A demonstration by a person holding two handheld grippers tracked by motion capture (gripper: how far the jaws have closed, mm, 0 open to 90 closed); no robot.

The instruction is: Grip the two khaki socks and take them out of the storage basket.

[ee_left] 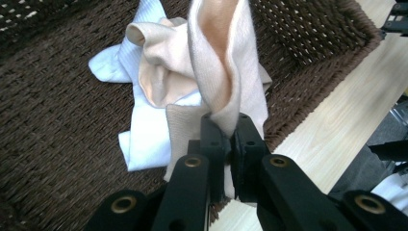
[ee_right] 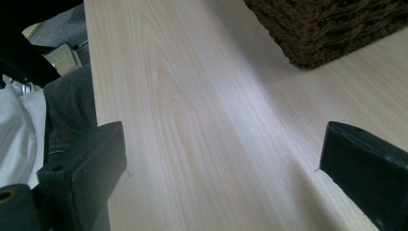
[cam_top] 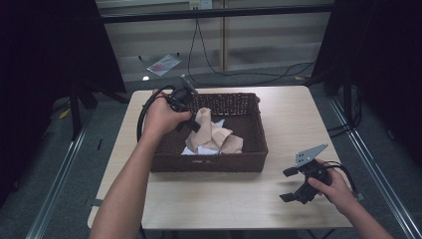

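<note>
The left forearm reaches in from the near edge of the desk [cam_top: 278,114] and over the near left corner of the brown woven basket [cam_top: 209,162], the hand wrapped around the left tool [cam_top: 191,124], which points down and inward. Its jaws are clamped on a fold of the beige cloth [ee_left: 226,72], which hangs in a twisted peak above the basket floor. The right tool [cam_top: 290,184] rests low by the desk's near right corner, held in the right hand, jaws spread wide over bare wood.

The beige cloth's lower end lies bunched near the basket's middle. White cloth [ee_left: 144,139] lies beneath it, partly covered, possibly more than one piece. The beige fabric looks soft and ribbed.
</note>
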